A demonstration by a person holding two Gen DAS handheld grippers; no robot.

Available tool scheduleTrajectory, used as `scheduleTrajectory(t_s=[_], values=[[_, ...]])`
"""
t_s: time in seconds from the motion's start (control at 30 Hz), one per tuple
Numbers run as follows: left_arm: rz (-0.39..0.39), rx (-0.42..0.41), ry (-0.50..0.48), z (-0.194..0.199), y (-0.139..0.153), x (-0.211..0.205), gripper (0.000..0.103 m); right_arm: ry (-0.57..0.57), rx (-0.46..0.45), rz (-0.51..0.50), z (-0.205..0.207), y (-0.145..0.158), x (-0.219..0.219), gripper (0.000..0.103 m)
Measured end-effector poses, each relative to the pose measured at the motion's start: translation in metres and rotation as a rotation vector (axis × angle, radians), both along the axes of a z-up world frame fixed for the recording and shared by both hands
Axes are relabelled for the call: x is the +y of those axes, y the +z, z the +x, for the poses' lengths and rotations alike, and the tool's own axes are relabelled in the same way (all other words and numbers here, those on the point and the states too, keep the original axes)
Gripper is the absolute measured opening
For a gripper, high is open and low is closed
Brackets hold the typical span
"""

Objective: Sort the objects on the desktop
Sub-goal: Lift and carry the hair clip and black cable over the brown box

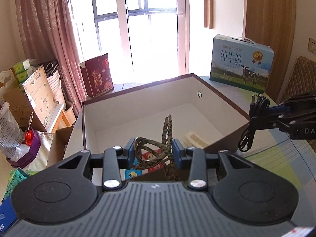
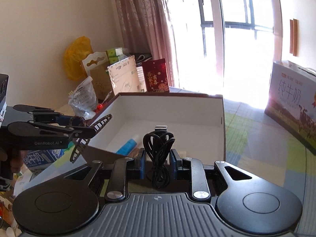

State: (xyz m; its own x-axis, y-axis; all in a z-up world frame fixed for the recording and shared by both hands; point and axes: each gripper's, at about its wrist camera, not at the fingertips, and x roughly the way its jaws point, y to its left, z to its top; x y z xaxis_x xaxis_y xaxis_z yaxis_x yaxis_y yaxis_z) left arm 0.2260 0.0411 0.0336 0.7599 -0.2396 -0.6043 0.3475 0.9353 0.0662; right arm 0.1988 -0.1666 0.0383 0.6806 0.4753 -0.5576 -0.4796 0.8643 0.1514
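Observation:
My left gripper is shut on a tortoiseshell hair claw clip and holds it above the near edge of the open white-lined box. My right gripper is shut on a coiled black USB cable and holds it over the box's near wall. The right gripper with the cable also shows at the right of the left wrist view. The left gripper with the clip shows at the left of the right wrist view. Inside the box lie a white case and a blue tube.
A blue milk carton stands on the table behind the box. A red gift bag stands by the window. Boxes, bags and a stool crowd the left side. A small blue carton lies left of the box.

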Motion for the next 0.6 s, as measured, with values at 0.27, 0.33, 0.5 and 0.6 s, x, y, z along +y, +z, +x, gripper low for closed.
scheduleTrajectory(t_s=[0.27,0.33,0.5,0.6], values=[[-0.034,0.024,-0.024,0.059,0.003,-0.010,0.033,0.013,0.005,0.011,0.060,-0.001,0.023,0.022],[-0.036,0.046,-0.024,0.076,-0.002,-0.014,0.033,0.007,0.019,0.005,0.077,-0.007,0.026,0.022],[-0.046,0.116,-0.009,0.119,-0.021,-0.018,0.033,-0.014,0.083,-0.012,0.122,-0.025,0.032,0.022],[-0.045,0.162,0.002,0.141,-0.034,-0.020,0.033,-0.022,0.126,-0.037,0.145,-0.037,0.035,0.022]])
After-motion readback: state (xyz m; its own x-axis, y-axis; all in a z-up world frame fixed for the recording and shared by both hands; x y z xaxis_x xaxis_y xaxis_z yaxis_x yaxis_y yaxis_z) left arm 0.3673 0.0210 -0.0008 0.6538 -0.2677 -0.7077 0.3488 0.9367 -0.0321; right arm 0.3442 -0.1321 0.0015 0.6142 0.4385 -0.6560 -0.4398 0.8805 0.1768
